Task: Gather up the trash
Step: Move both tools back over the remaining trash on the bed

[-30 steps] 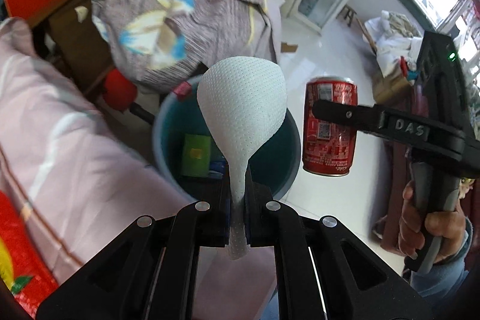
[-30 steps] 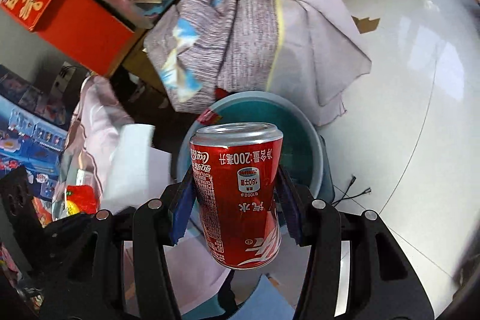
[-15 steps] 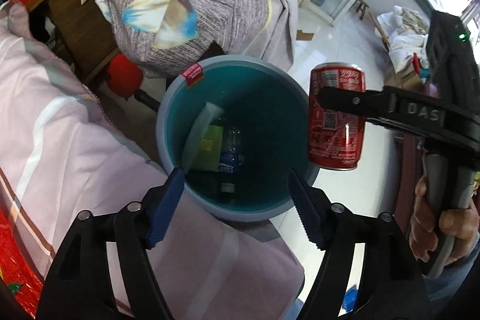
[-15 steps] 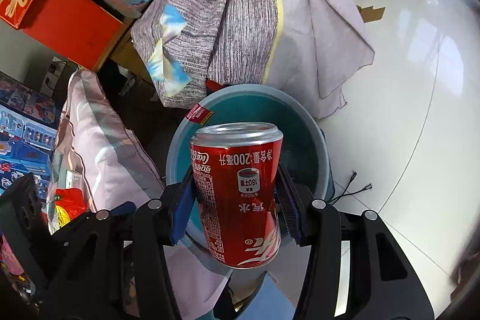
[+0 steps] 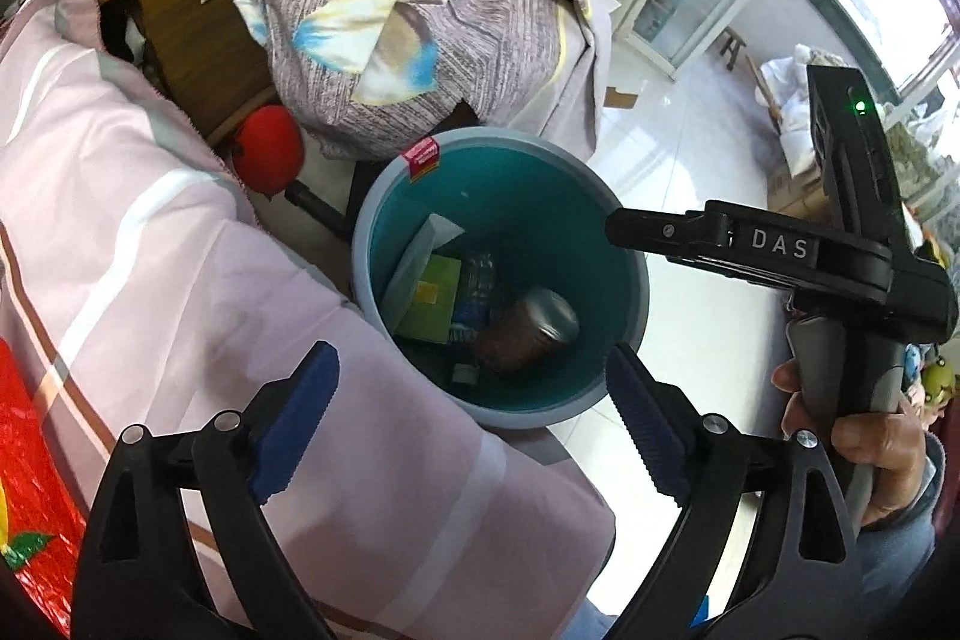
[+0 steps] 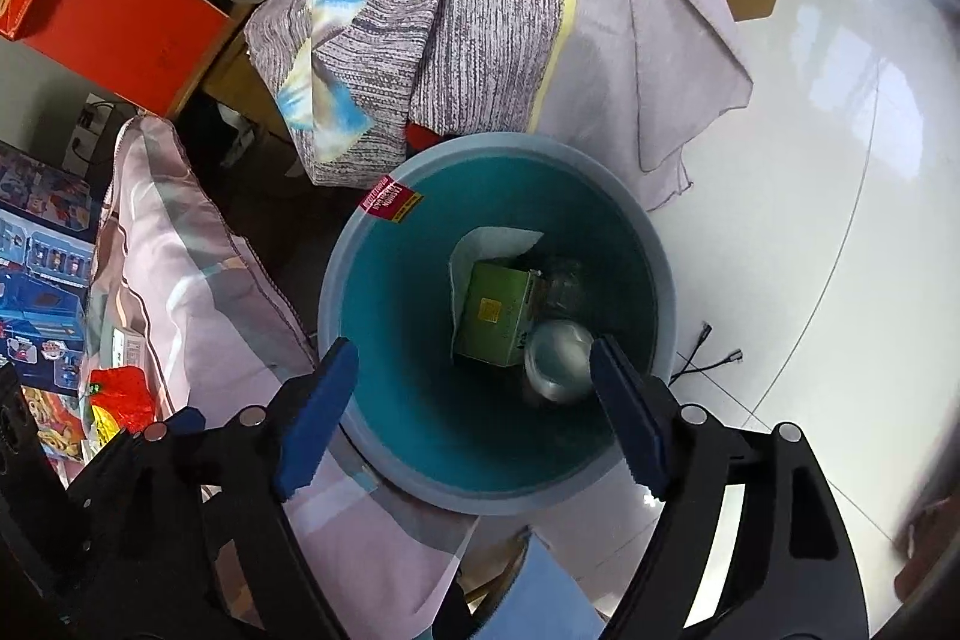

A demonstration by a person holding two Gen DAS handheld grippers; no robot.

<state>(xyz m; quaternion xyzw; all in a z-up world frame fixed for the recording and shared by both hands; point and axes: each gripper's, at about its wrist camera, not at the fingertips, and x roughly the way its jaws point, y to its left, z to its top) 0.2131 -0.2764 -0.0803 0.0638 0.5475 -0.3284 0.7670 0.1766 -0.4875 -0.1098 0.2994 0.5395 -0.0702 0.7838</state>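
Moved: red drink can [image 5: 528, 334] and white tissue [image 5: 414, 262] now lie in the round teal bin [image 5: 624, 244].
Left view only: person's hand [image 5: 864, 424] on right gripper [image 6: 474, 412].
Jaws: left gripper [image 5: 474, 424] and right both just opened wide, empty.

Left tool [image 5: 471, 415], jaws just opened and empty, above the teal bin [image 5: 624, 250] holding a can [image 5: 528, 334].

bin [image 5: 384, 196]: set on the floor [image 6: 840, 160], between the bed [image 5: 150, 280] at left and open floor at right
in bin: can [image 5: 528, 334] lying on its side, box [image 5: 429, 298] just left of it, paper sheet [image 5: 414, 262] leaned against the left wall, bottle [image 5: 477, 280] between box and can
behind bin: draped cloth [image 5: 420, 10], its edge hanging just over the rim
left claw [image 5: 474, 424]: held above the near rim
right claw [image 6: 474, 412]: held over the bin, above the can
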